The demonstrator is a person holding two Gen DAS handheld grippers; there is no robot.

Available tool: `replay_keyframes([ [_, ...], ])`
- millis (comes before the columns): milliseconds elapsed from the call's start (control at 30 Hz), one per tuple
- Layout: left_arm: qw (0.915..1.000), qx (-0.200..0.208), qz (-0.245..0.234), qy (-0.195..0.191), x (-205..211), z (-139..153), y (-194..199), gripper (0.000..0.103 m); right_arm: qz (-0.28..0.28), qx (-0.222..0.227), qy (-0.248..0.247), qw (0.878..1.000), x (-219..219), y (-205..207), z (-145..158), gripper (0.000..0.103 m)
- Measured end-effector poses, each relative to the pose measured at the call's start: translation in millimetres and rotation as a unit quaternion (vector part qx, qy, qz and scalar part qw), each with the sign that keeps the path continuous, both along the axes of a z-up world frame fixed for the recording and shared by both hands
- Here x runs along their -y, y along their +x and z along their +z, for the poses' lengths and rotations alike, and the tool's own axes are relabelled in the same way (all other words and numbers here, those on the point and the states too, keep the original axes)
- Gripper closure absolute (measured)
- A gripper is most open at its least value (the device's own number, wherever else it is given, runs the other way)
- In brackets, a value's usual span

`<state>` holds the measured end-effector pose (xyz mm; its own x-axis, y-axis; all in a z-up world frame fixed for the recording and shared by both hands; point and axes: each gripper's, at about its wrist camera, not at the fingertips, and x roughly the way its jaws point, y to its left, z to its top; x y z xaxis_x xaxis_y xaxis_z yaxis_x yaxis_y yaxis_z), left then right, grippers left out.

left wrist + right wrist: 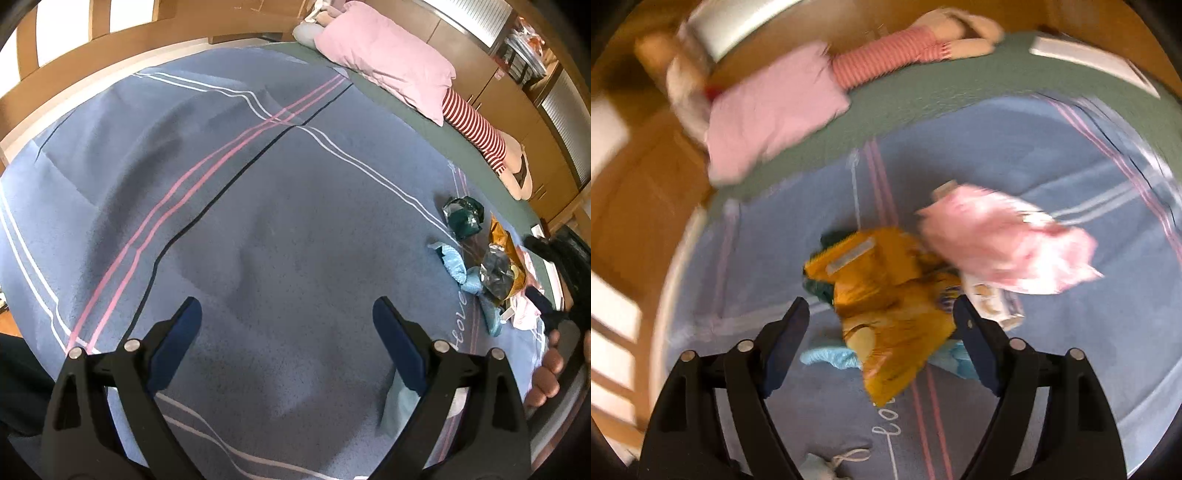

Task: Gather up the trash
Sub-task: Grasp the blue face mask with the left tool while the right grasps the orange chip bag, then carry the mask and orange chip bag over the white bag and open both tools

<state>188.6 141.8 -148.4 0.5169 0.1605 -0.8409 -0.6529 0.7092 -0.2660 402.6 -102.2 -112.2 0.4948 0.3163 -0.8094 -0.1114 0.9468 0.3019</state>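
Both grippers stand spread and empty over the blue striped blanket (258, 229): the left gripper (288, 332) above bare cloth, the right gripper (881, 325) above a crumpled orange plastic wrapper (886, 291). That wrapper lies on the blanket among light-blue wrappers (831, 358) and a pink plastic bag (1004, 240).

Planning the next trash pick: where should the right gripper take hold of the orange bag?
Probably the crumpled corner of the orange bag nearest the open right gripper, coming from above: it lies flat on the blue blanket, and its creases likely offer pinchable ridges.
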Motion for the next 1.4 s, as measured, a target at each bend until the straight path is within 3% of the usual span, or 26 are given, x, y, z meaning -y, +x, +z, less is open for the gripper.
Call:
replay_keyframes([
  [133, 1.0, 0.002, -0.007, 0.0, 2, 0, 2, 0.01, 0.028, 0.013, -0.09, 0.995, -29, -1, -9, 0.02],
  [167, 1.0, 0.004, -0.009, -0.001, 3, 0, 2, 0.01, 0.033, 0.025, -0.097, 0.994, -31, -4, -7, 0.036],
  [267, 0.9997, 0.011, -0.02, -0.007, 7, 1, 4, 0.01, 0.049, 0.023, -0.094, 0.994, -23, -14, -7, 0.057],
  [367, 0.9993, 0.022, -0.028, -0.007, 10, 4, 5, 0.01, 0.058, 0.028, -0.103, 0.993, -13, -27, -4, 0.065],
  [500, 0.9979, 0.045, -0.043, -0.018, 14, 9, 4, 0.01, 0.05, 0.048, -0.084, 0.994, 9, -60, 15, 0.066],
  [600, 0.9935, 0.06, -0.081, -0.052, 21, 8, 10, 0.009, 0.044, 0.061, -0.073, 0.995, 28, -86, 29, 0.066],
  [700, 0.9818, 0.061, -0.159, -0.085, 45, 6, 23, 0.009, 0.038, 0.073, -0.055, 0.995, 47, -114, 45, 0.066],
  [833, 0.9714, 0.031, -0.232, -0.037, 80, 7, 35, 0.009, 0.026, 0.075, -0.063, 0.995, 70, -149, 53, 0.066],
  [1000, 0.9599, -0.02, -0.279, 0.019, 107, -4, 43, 0.01, 0.013, 0.053, -0.103, 0.993, 83, -179, 38, 0.066],
  [1033, 0.9585, -0.028, -0.283, 0.02, 108, -8, 44, 0.012, 0.013, 0.048, -0.108, 0.993, 84, -183, 34, 0.066],
  [1100, 0.9566, -0.036, -0.289, 0.015, 107, -12, 41, 0.03, 0.011, 0.041, -0.116, 0.992, 84, -188, 27, 0.066],
  [1200, 0.9547, -0.043, -0.294, 0.013, 105, -16, 40, 0.047, 0.007, 0.03, -0.118, 0.993, 85, -194, 17, 0.066],
  [1400, 0.9535, -0.036, -0.297, 0.038, 105, -10, 34, 0.072, 0.003, 0.015, -0.104, 0.994, 88, -200, 9, 0.066],
])
